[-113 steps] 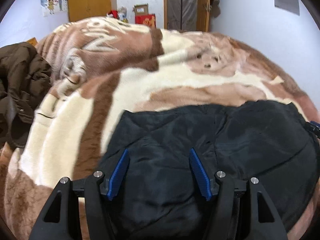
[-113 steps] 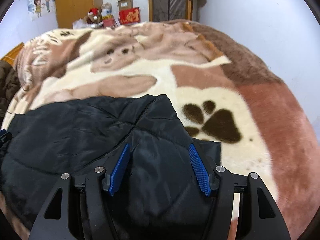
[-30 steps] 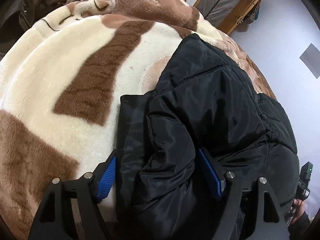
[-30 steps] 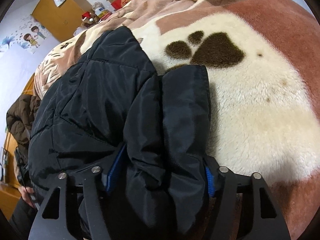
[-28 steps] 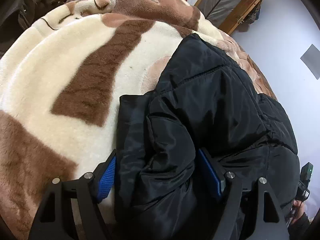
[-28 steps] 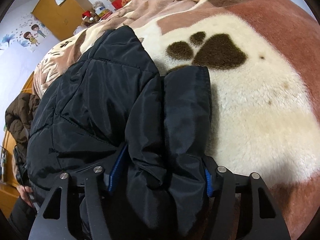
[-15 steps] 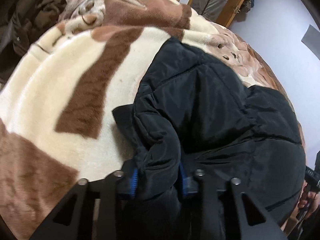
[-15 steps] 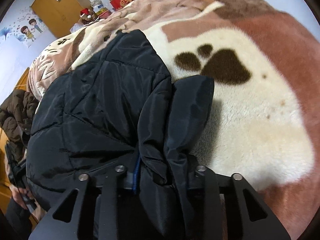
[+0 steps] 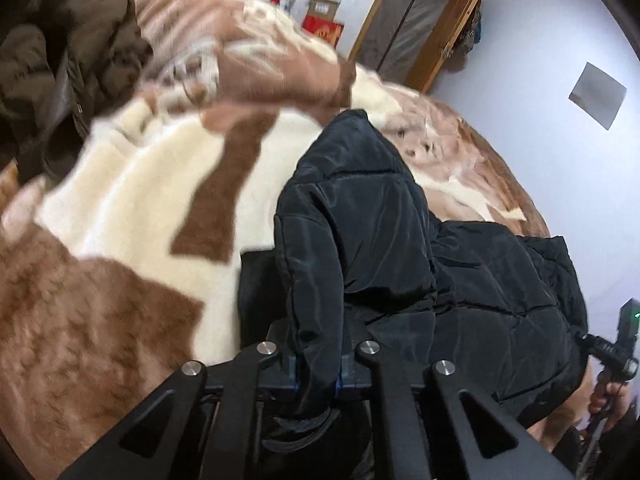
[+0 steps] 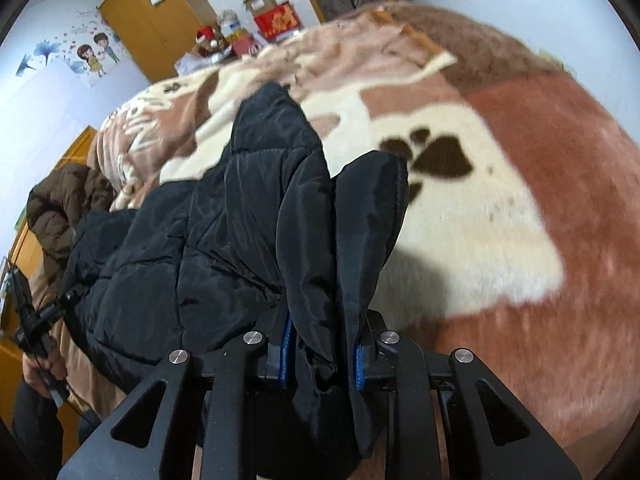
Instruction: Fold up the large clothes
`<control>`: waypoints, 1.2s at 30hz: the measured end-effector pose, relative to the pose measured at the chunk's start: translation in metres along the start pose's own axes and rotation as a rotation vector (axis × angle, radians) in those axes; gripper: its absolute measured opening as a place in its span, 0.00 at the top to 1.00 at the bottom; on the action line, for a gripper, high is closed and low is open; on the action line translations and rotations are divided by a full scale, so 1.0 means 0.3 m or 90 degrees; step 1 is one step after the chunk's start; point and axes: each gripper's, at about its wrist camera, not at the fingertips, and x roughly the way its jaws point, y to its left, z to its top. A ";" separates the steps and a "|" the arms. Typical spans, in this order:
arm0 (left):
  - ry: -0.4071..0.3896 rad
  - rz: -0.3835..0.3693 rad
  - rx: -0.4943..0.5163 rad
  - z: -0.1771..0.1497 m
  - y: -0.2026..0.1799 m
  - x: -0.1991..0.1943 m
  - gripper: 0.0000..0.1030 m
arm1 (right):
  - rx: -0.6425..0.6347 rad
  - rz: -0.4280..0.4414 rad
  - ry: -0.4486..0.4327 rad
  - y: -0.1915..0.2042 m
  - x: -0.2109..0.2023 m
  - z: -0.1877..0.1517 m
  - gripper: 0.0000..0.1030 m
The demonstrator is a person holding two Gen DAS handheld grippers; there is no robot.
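Observation:
A black puffer jacket [image 9: 400, 248] lies on a brown and cream plush blanket [image 9: 132, 200] on a bed. My left gripper [image 9: 318, 374] is shut on a bunched fold at the jacket's left edge and holds it raised off the blanket. My right gripper [image 10: 322, 358] is shut on a thick fold at the jacket's [image 10: 240, 216] right edge, also lifted. The blue pads are mostly hidden by the cloth.
A brown coat [image 9: 60, 80] lies at the bed's left side; it also shows in the right wrist view [image 10: 60, 208]. The blanket [image 10: 520, 220] spreads to the right with a paw print. A wooden wardrobe [image 10: 156, 20], boxes and a door stand beyond the bed.
Both grippers have closed on the jacket's side edges and lifted them. The views have tilted up, showing more of the room.

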 end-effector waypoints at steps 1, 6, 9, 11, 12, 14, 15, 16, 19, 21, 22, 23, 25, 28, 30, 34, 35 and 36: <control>0.020 0.003 -0.010 -0.005 0.015 0.033 0.80 | 0.009 -0.009 0.016 -0.019 0.027 -0.001 0.72; 0.032 0.023 -0.039 -0.001 0.068 0.096 0.59 | 0.042 -0.023 0.020 -0.049 0.053 -0.005 0.54; -0.009 0.010 -0.057 0.027 0.083 0.035 0.55 | 0.028 -0.050 0.014 -0.028 0.024 -0.006 0.48; -0.043 0.019 -0.045 0.042 0.081 -0.004 0.51 | 0.002 -0.087 -0.023 0.006 -0.023 -0.008 0.47; -0.053 0.024 -0.036 0.044 0.078 -0.010 0.51 | -0.010 -0.107 -0.058 0.022 -0.054 -0.011 0.47; -0.039 0.013 -0.024 0.039 0.070 0.022 0.51 | -0.027 -0.116 -0.113 0.062 -0.091 -0.005 0.47; -0.025 0.010 -0.015 0.034 0.060 0.055 0.51 | -0.035 -0.112 -0.126 0.085 -0.091 0.005 0.47; -0.015 0.020 -0.006 0.028 0.052 0.088 0.51 | -0.051 -0.100 -0.128 0.113 -0.076 0.012 0.47; 0.003 0.030 0.001 0.012 0.036 0.198 0.50 | -0.098 -0.099 -0.083 0.165 0.044 0.020 0.47; 0.002 0.019 -0.017 0.010 0.043 0.236 0.49 | -0.112 -0.131 -0.057 0.143 0.133 0.011 0.47; -0.003 0.013 -0.020 0.010 0.044 0.249 0.49 | -0.106 -0.141 -0.052 0.116 0.170 0.003 0.47; -0.006 0.009 -0.017 0.010 0.039 0.255 0.49 | -0.096 -0.144 -0.052 0.096 0.185 -0.003 0.48; -0.012 0.013 0.006 0.009 0.018 0.268 0.48 | -0.082 -0.152 -0.057 0.065 0.204 -0.012 0.48; -0.017 0.019 0.021 0.002 0.005 0.283 0.46 | -0.083 -0.157 -0.055 0.063 0.206 -0.020 0.48; -0.013 0.024 0.018 0.011 0.002 0.272 0.46 | -0.083 -0.163 -0.050 0.074 0.190 -0.014 0.48; -0.028 0.019 0.009 0.032 0.022 0.158 0.47 | -0.095 -0.162 -0.077 0.112 0.076 -0.003 0.47; -0.038 0.022 0.010 0.037 0.034 0.132 0.47 | -0.098 -0.164 -0.087 0.114 0.050 -0.005 0.47; -0.047 0.034 0.012 0.045 0.051 0.110 0.47 | -0.099 -0.165 -0.092 0.112 0.035 -0.007 0.47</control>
